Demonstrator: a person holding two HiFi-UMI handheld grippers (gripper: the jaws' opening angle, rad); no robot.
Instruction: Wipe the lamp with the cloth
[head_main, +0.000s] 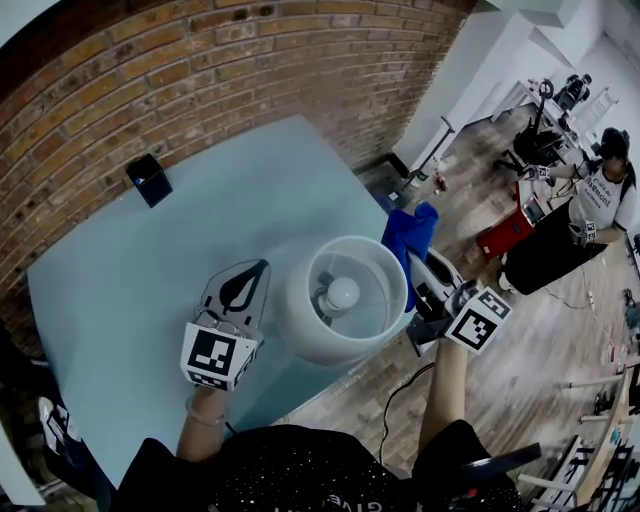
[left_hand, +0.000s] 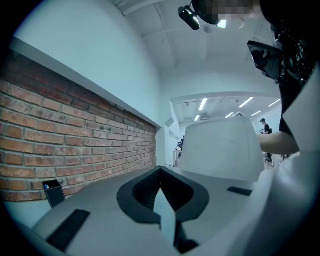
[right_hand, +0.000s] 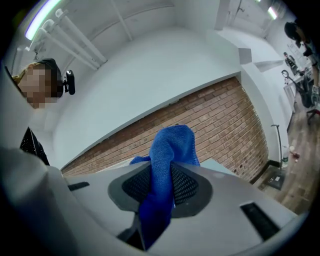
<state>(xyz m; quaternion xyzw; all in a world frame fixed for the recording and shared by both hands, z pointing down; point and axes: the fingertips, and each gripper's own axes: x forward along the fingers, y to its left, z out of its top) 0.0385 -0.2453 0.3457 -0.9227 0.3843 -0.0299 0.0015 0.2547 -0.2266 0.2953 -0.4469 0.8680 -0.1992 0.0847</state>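
Lamp (head_main: 343, 295) sits at 6 o'clock on the table (head_main: 140, 270), by the near edge. Left gripper (head_main: 247, 285) at its 9, jaws together, empty. Right gripper (head_main: 425, 275) at its 3, clamped on the cloth (head_main: 412, 235), just beside the rim; contact unclear. Likely whole wipe still left. Box (head_main: 149, 180) far, 11.

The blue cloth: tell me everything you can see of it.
The blue cloth looks like soft, nubby microfibre, bunched into folds, not spread flat. The right gripper has its jaws shut on it: a crumpled tuft sticks out past the jaws, and the rest trails back between them. In the head view it is held close beside the white lampshade, on its right side; whether it touches the shade cannot be told.
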